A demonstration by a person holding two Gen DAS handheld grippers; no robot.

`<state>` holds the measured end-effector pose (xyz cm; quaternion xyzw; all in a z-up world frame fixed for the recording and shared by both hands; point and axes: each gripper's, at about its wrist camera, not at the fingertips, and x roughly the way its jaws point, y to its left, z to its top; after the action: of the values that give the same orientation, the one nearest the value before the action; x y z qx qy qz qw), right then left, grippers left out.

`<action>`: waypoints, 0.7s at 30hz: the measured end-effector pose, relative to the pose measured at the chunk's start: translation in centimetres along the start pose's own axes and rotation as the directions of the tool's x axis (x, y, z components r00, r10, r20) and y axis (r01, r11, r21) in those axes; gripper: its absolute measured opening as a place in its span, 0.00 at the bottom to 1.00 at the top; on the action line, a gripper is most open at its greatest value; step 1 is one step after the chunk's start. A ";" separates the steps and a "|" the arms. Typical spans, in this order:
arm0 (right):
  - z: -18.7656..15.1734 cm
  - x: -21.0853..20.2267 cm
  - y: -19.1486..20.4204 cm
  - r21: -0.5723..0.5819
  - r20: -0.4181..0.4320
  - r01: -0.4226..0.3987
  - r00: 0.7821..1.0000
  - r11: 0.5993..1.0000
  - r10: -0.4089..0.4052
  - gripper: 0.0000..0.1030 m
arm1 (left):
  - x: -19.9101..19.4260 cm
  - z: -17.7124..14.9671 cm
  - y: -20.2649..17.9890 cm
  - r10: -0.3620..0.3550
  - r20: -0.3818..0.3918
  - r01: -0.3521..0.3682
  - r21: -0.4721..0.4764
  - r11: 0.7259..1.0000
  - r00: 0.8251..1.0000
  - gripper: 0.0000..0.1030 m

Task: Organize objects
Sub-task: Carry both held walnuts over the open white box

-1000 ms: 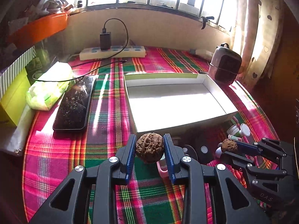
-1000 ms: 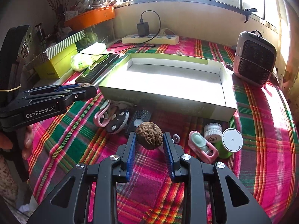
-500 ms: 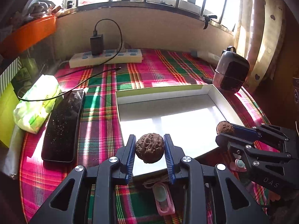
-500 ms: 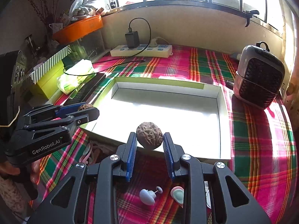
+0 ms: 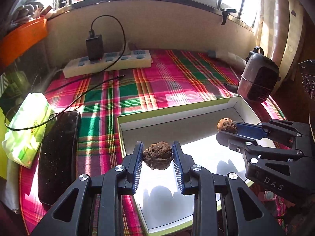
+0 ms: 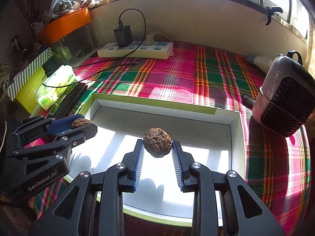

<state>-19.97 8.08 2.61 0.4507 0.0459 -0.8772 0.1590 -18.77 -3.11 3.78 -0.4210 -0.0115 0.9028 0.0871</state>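
My left gripper [image 5: 157,155] is shut on a brown walnut [image 5: 157,155] and holds it over the left part of the open white box [image 5: 177,112]. My right gripper [image 6: 157,146] is shut on a second walnut [image 6: 157,145] over the middle of the same box [image 6: 157,106]. Each gripper shows in the other's view: the right one with its walnut [image 5: 226,125] at the right, the left one with its walnut [image 6: 80,123] at the left. Both walnuts hang above the box floor.
A black phone [image 5: 59,157] and a green tissue pack [image 5: 27,129] lie left of the box. A white power strip [image 5: 108,63] with a charger is at the back. A small heater [image 6: 285,102] stands to the right. A plaid cloth [image 6: 177,78] covers the table.
Both grippers have moved forward and up from the small items at the table's front to over the box, each keeping its walnut.
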 end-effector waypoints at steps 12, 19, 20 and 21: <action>1.4 2.9 -0.3 -0.006 -0.038 0.025 0.999 1.000 -0.025 0.29 | 3.0 1.2 0.0 0.032 -0.042 -0.032 0.023 0.999 0.999 0.27; 1.6 3.6 -0.6 0.002 -0.042 0.035 0.998 0.999 -0.035 0.29 | 3.5 1.4 -0.4 0.048 -0.028 -0.047 0.050 0.998 0.998 0.27; 1.6 3.7 -0.6 0.002 -0.045 0.036 0.998 0.999 -0.036 0.29 | 3.6 1.4 -0.5 0.047 -0.028 -0.046 0.053 0.998 0.998 0.27; 1.6 3.8 -0.6 -0.001 -0.047 0.034 0.998 0.999 -0.034 0.29 | 3.7 1.4 -0.5 0.046 -0.028 -0.044 0.051 0.998 0.999 0.27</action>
<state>-23.42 7.36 0.46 0.4702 0.0571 -0.8690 0.1429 -22.10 -1.97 1.98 -0.4317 0.0222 0.8984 0.0775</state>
